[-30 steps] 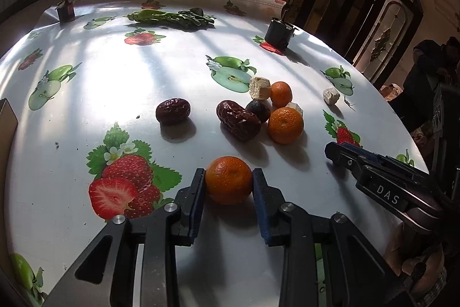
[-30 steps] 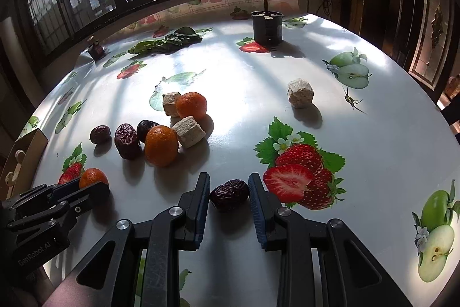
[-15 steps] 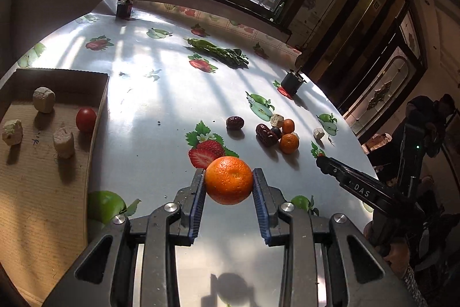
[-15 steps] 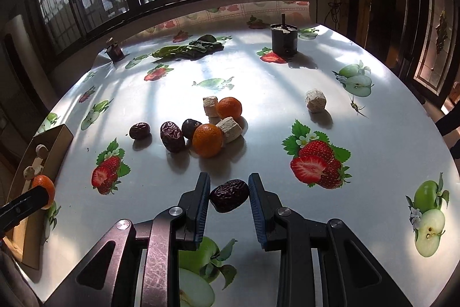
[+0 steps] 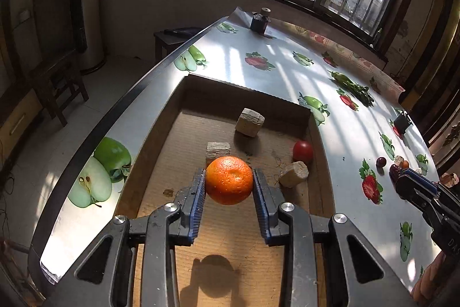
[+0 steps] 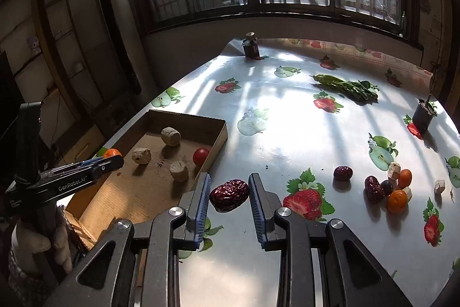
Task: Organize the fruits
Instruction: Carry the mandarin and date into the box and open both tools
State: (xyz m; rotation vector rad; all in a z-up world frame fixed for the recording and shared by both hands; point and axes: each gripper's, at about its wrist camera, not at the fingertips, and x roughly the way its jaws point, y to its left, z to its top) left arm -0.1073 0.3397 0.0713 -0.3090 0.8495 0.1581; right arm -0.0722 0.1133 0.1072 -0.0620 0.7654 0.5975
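Red date [image 6: 229, 195] clamped between right gripper [image 6: 229, 199] jaws, beside cardboard tray [image 6: 219, 138]

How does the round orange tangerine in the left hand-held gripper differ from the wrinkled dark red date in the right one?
The round orange tangerine is bright, dimpled and fills its jaws; the wrinkled dark red date is oblong, glossy and smaller. The tangerine hangs over the cardboard tray, the date over the table beside it. Both are gripped and lifted.

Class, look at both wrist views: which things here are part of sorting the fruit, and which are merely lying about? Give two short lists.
Part of the job:
- orange in the left gripper
- red date in the right gripper
- cardboard tray
- tomato in the tray
- loose oranges and dates on the table

Lying about:
- leafy greens
- dark pot
- small bottle
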